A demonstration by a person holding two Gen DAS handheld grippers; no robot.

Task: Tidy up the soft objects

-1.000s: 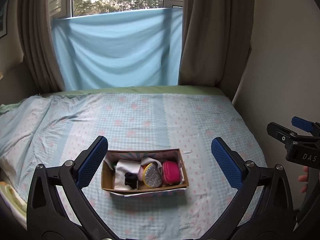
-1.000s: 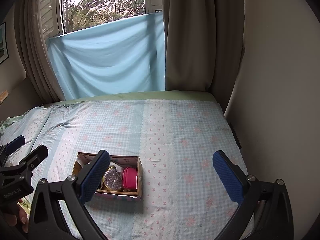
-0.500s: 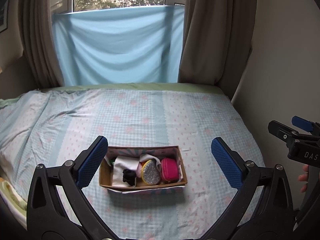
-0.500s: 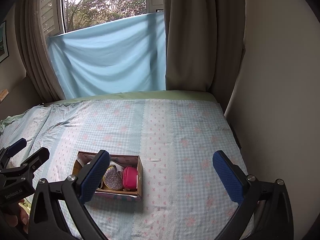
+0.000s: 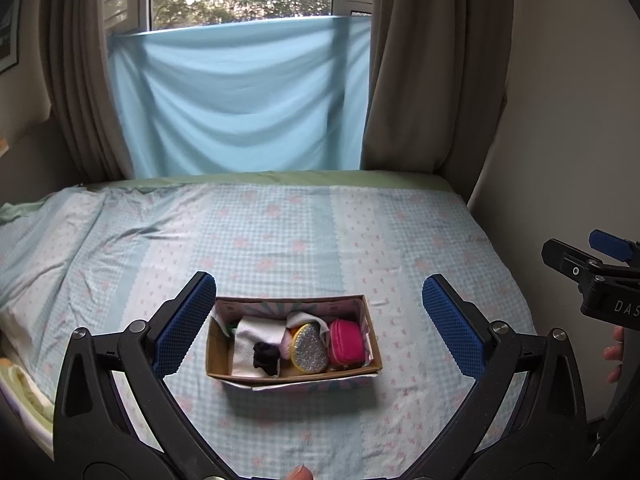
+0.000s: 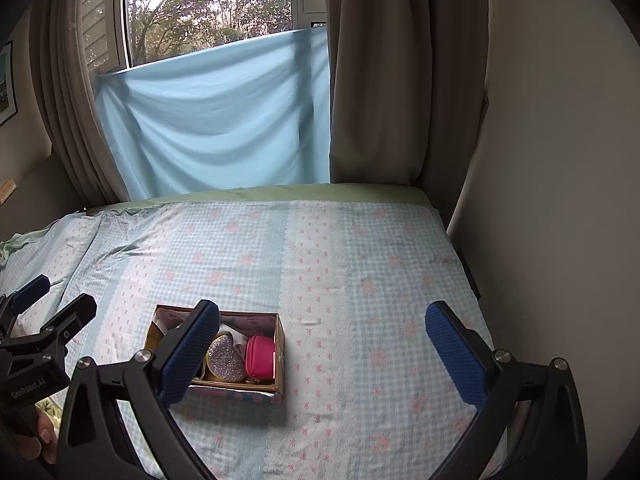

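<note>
While our left claw (image 5: 319, 325) and right claw (image 6: 323, 354) gape released, we see the box (image 5: 294, 377) lower center, holding nothing.

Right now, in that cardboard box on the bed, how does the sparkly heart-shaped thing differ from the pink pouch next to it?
The glittery heart is silver and sparkly with a yellow edge; the pink pouch is plain, solid magenta. The heart tapers to a point, while the pouch is a rounded rectangle with a seam running around it. The heart sits nearer the box's middle; the pouch is at the right end. Both lean upright, side by side, inside the cardboard box.
</note>
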